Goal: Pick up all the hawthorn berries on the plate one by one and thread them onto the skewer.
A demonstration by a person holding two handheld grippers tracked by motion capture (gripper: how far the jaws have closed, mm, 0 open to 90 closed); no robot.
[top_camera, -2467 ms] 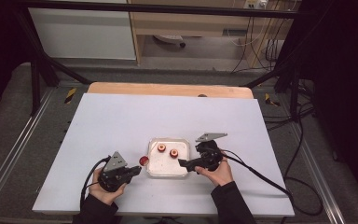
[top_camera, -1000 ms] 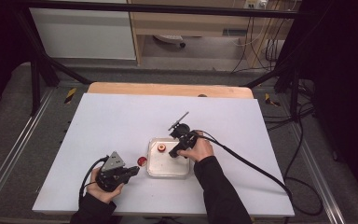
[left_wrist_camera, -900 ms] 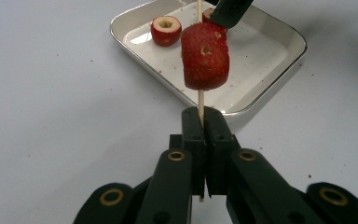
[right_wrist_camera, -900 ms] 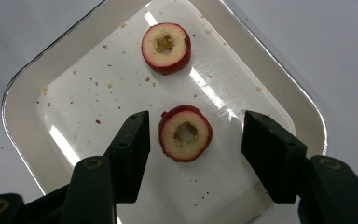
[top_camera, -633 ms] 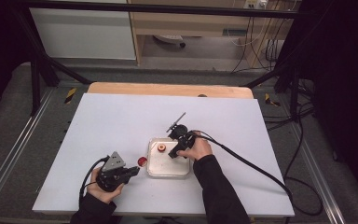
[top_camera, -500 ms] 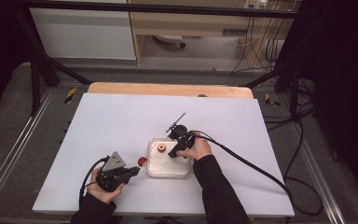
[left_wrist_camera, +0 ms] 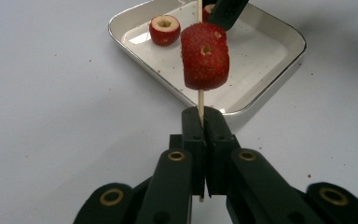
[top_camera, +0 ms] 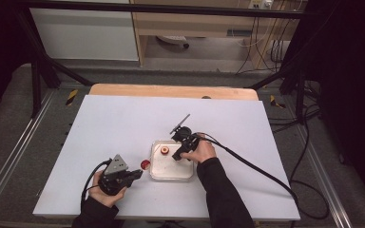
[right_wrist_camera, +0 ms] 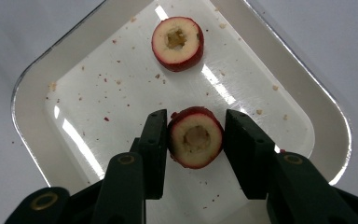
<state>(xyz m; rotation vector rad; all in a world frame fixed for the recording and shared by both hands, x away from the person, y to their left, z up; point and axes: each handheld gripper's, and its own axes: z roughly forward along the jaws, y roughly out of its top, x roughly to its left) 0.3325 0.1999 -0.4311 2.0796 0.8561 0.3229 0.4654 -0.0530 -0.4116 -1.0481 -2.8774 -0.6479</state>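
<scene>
Black right hand-held gripper point(right_wrist_camera: 196, 140) hides cored fruit's point(right_wrist_camera: 196, 138) sides.

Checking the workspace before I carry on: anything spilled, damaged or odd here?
Only small crumbs and red flecks scattered across the tray, some on the table beside it. The cored fruit pieces and the skewer look intact.

A tray point(top_camera: 172, 175) sits on the counter point(top_camera: 123, 123), near the front edge. Two fruit pieces lie in the tray: the far fruit piece point(right_wrist_camera: 177, 43) and the near fruit piece point(right_wrist_camera: 196, 137), which sits between the right gripper's point(right_wrist_camera: 196, 140) jaws. Left of the tray, the left gripper point(left_wrist_camera: 201, 122) holds a stick point(left_wrist_camera: 200, 100) with a skewered fruit piece point(left_wrist_camera: 205, 57) on it.
</scene>
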